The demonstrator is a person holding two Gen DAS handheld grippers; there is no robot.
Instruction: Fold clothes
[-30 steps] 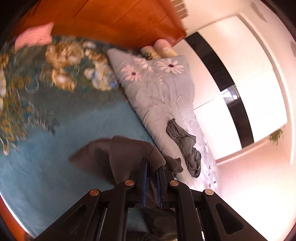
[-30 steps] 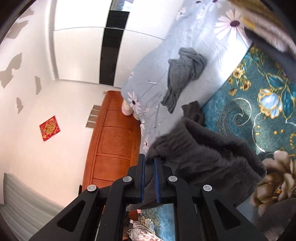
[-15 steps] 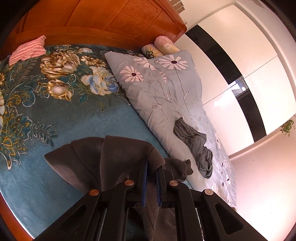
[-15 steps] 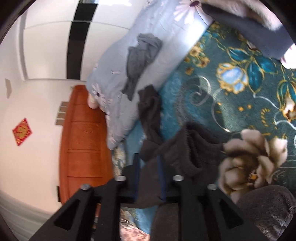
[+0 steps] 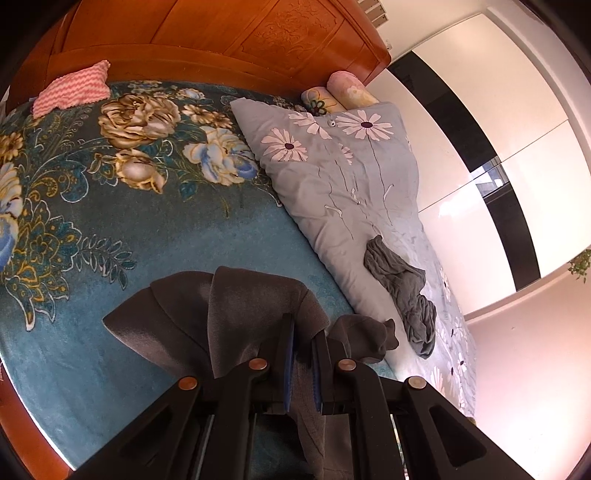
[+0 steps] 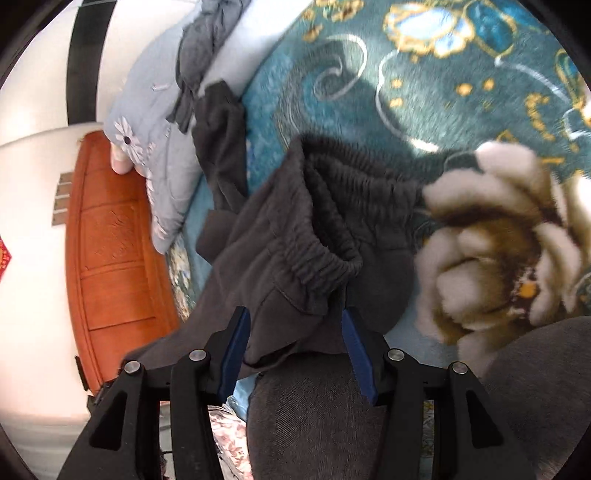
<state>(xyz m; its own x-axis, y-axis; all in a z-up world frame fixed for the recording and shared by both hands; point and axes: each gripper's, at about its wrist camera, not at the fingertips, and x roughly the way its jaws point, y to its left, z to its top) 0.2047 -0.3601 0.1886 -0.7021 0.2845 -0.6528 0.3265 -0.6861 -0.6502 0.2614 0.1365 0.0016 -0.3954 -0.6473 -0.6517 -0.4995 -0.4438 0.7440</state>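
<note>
The pants (image 5: pixel 236 317) lie on the teal floral blanket (image 5: pixel 110 236) of the bed, and everything here is placed against them.

Left wrist view, left to right: a pink zigzag cloth (image 5: pixel 72 90) sits at the far edge of the blanket, well beyond the pants, against the wooden headboard (image 5: pixel 221 33). The pants spread flat in folds just ahead of the left gripper (image 5: pixel 303 350). Its fingers (image 5: pixel 286 354) are drawn narrow and pinch a ridge of the dark fabric between the blue pads, the gripper low over the blanket and pointing toward the headboard. Right of the pants lies a grey daisy quilt (image 5: pixel 340 184), touching their edge, with a crumpled grey garment (image 5: pixel 402 288) on top of it. Two rolled pillows (image 5: pixel 340 94) sit beyond the quilt by the headboard, and a white wardrobe (image 5: pixel 517 155) stands further right.

Right wrist view, left to right: the headboard (image 6: pixel 110 240) runs down the left side, then the quilt (image 6: pixel 155 110) with the grey garment (image 6: pixel 199 44). The pants (image 6: pixel 295 236) show their elastic waistband (image 6: pixel 317 254), bunched and raised just ahead of the right gripper (image 6: pixel 295 332). Its fingers (image 6: pixel 236 339) stand wide apart with the cloth lying between them, not clamped. The gripper angles down over the blanket (image 6: pixel 443 92), whose large cream flower lies right of the pants.
</note>
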